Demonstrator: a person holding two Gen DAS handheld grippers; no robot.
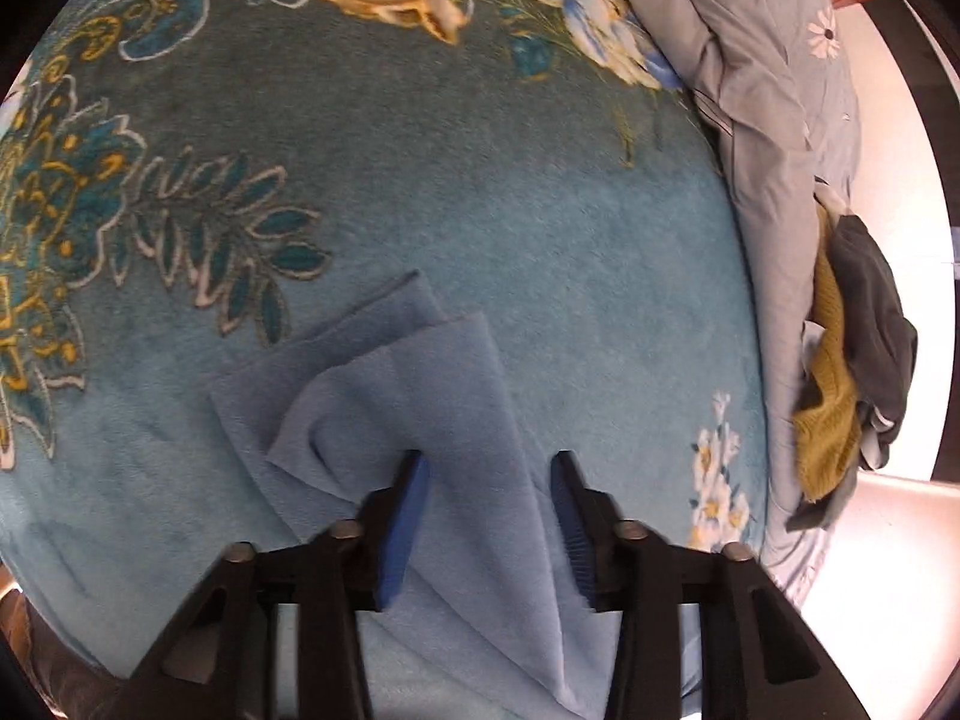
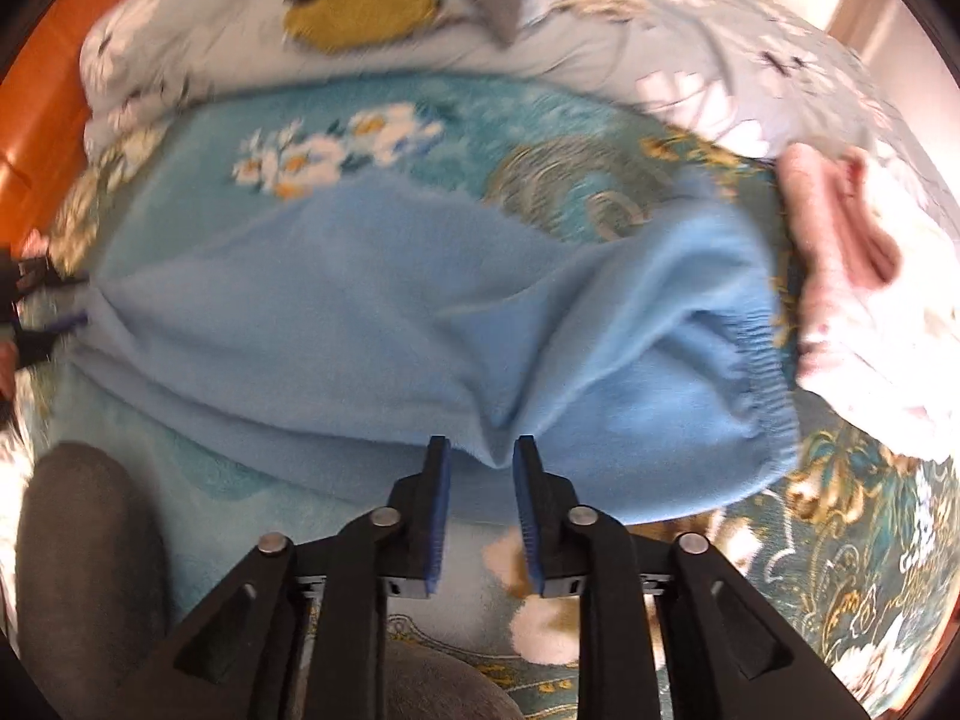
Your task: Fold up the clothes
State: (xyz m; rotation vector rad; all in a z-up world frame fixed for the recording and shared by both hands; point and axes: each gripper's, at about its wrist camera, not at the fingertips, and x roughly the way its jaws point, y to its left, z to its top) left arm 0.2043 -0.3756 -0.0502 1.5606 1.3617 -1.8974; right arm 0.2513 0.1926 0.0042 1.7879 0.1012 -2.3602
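Light blue fleece trousers (image 2: pixel 384 324) lie across the teal floral blanket (image 2: pixel 540 132), with the elastic waistband (image 2: pixel 762 354) at the right. In the left wrist view the leg ends (image 1: pixel 396 396) lie flat under my left gripper (image 1: pixel 492 468), which is open with the cloth between its pads. My right gripper (image 2: pixel 480 450) is open, its pads on either side of a bunched fold at the trousers' near edge. The left gripper shows at the far left edge of the right wrist view (image 2: pixel 36 312).
A pile of clothes with a mustard knit (image 2: pixel 366 12) and dark garments (image 1: pixel 870 312) lies on the grey daisy duvet (image 1: pixel 774 120). A pink folded garment (image 2: pixel 840 240) lies at the right. A dark grey knee (image 2: pixel 90 546) is at lower left.
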